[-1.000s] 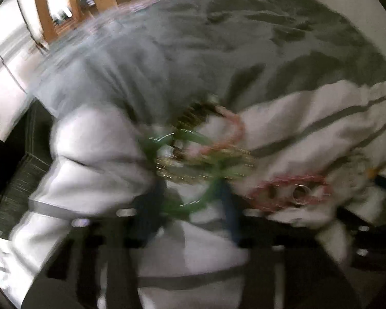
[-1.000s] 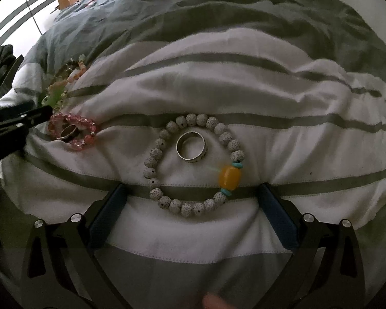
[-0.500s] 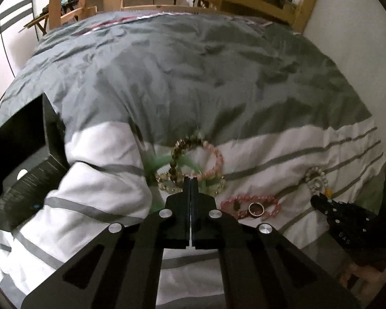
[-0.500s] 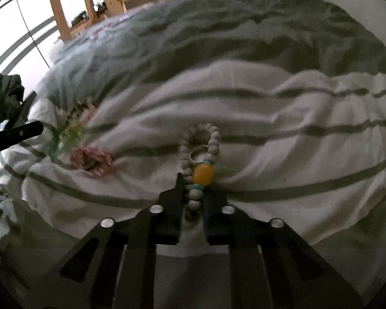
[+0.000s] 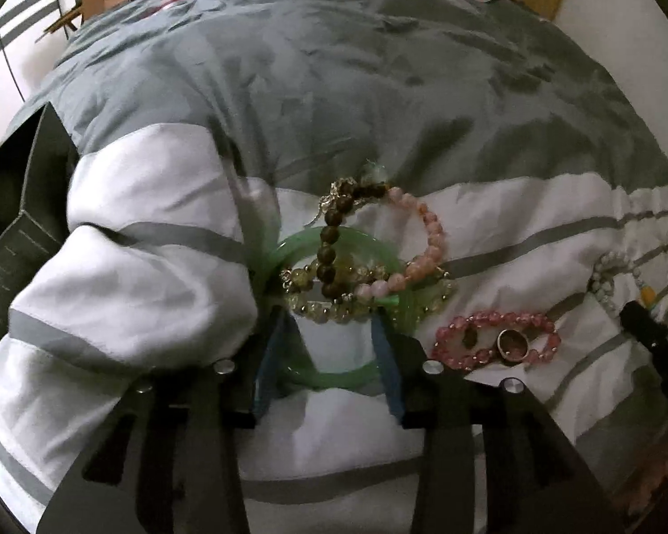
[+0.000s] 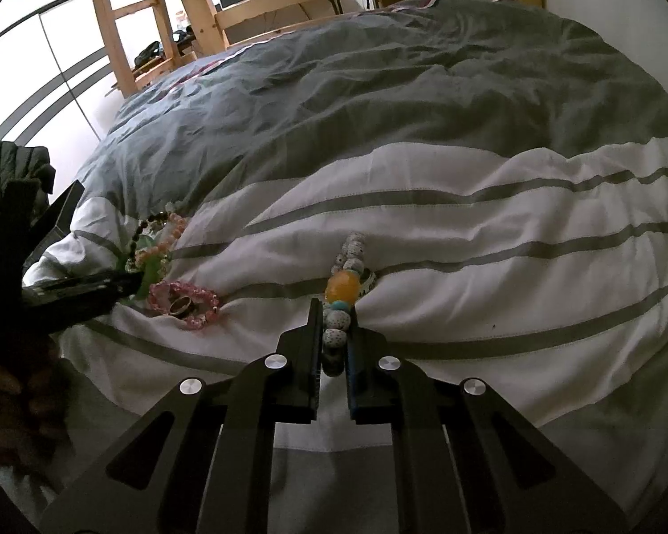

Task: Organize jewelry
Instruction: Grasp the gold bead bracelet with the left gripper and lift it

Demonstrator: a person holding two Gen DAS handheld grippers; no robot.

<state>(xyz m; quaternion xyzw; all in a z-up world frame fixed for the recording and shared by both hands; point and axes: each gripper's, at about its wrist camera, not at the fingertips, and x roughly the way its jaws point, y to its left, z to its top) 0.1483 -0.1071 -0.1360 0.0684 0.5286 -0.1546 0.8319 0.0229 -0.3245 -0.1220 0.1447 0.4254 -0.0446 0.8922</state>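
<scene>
Right wrist view — right gripper tilted down, fingers around white bead bracelet.

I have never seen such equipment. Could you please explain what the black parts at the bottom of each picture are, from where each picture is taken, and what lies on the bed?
No robot is here: a person holds a black two-finger gripper in each hand, each carrying a forward-looking camera.

In the left camera's view, the left gripper has just been opening. Its blue-padded fingers straddle a translucent green bangle without pressing it, within a heap of beaded bracelets.

In the right camera's view, the right gripper is shut on a white speckled bead bracelet with an amber bead.

On the grey and white striped duvet also lies a pink bead bracelet encircling a metal ring.
</scene>
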